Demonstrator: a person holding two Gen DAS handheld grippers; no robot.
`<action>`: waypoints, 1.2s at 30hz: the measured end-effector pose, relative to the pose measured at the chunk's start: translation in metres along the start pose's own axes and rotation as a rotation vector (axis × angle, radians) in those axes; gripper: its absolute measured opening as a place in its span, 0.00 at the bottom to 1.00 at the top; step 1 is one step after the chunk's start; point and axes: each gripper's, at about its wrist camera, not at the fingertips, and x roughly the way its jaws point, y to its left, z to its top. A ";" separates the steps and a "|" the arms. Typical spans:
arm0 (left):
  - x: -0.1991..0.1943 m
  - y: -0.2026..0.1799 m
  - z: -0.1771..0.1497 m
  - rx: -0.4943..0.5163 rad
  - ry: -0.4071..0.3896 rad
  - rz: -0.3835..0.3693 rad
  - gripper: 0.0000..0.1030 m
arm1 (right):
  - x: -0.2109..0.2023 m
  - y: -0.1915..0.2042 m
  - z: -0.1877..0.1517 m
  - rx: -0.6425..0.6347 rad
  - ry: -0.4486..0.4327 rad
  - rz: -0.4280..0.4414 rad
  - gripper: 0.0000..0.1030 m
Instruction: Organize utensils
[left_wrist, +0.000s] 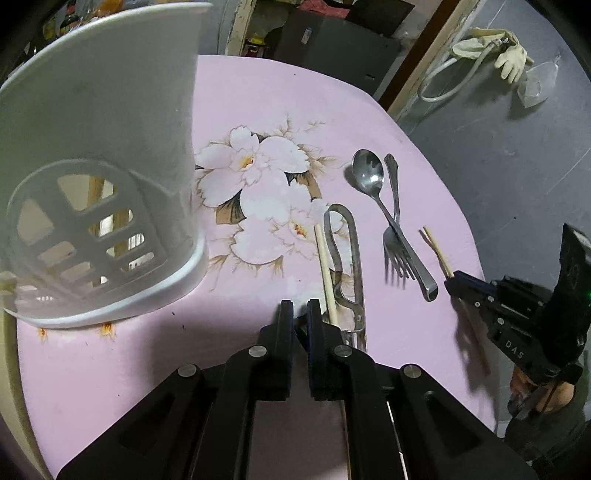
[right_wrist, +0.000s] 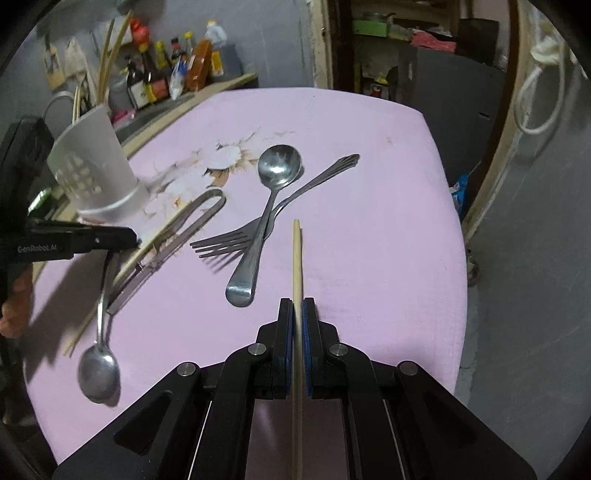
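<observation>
My left gripper is shut on a metal spoon, which hangs bowl-down just above the pink table; in the left wrist view the spoon is hidden under the fingers. The right wrist view shows this gripper at the left. A white slotted utensil holder stands close by on the left, with chopsticks in it. My right gripper is shut on a wooden chopstick pointing forward. Another spoon lies across a fork. Beside them, metal tongs lie with a second chopstick over them.
Sauce bottles stand on a ledge behind the holder. The rounded table edge drops off to the grey floor on the right. Gloves and a hose hang on the wall. A person's hand grips the left tool.
</observation>
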 end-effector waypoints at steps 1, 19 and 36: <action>0.000 -0.001 0.001 0.003 0.000 0.001 0.05 | 0.001 0.002 0.002 -0.012 0.006 -0.005 0.03; 0.013 -0.019 0.006 0.126 0.074 -0.001 0.13 | 0.005 -0.002 0.012 -0.038 0.037 0.018 0.04; 0.007 -0.020 -0.002 0.069 0.049 -0.060 0.16 | 0.007 0.001 0.012 -0.032 0.015 0.022 0.04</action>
